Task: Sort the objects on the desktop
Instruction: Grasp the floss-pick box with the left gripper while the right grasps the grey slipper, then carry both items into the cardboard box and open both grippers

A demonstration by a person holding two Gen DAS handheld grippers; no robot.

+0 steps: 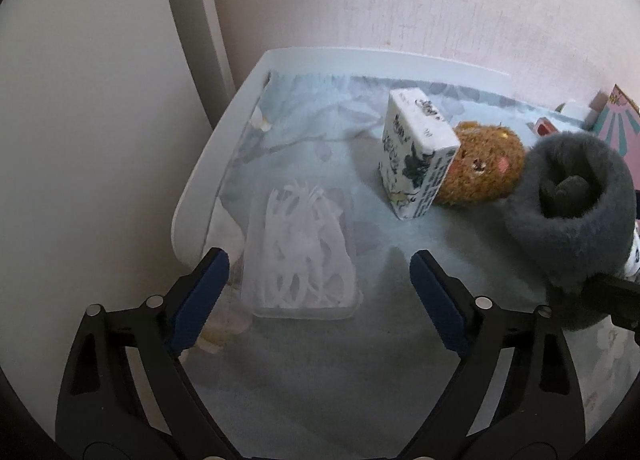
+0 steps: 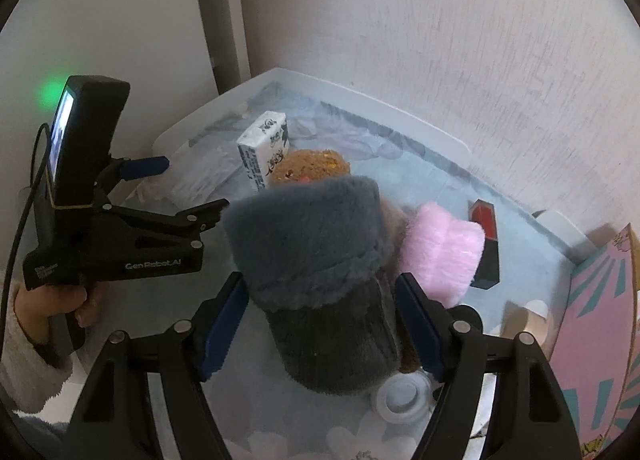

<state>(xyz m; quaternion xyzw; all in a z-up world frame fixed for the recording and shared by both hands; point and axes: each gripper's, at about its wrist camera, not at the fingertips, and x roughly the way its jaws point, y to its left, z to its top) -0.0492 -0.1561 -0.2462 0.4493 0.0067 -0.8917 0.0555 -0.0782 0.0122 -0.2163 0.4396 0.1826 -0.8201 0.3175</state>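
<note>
My right gripper [image 2: 320, 314] is shut on a grey fuzzy slipper [image 2: 320, 260] and holds it above the table; the slipper also shows at the right of the left wrist view [image 1: 572, 200]. My left gripper [image 1: 320, 280] is open and empty, hovering over a clear box of white floss picks [image 1: 300, 256]. A white tissue pack [image 1: 416, 152] stands tilted against a brown plush toy [image 1: 484, 164]. In the right wrist view the left gripper [image 2: 192, 188] is at the left, near the tissue pack [image 2: 264, 148] and the plush toy [image 2: 312, 166].
The white table [image 1: 208, 164] has a pale blue floral cloth and sits in a wall corner. A pink fuzzy item [image 2: 440, 256], a red and black box [image 2: 486, 244], a white round lid [image 2: 400, 400] and a pink patterned box [image 2: 596, 324] lie to the right.
</note>
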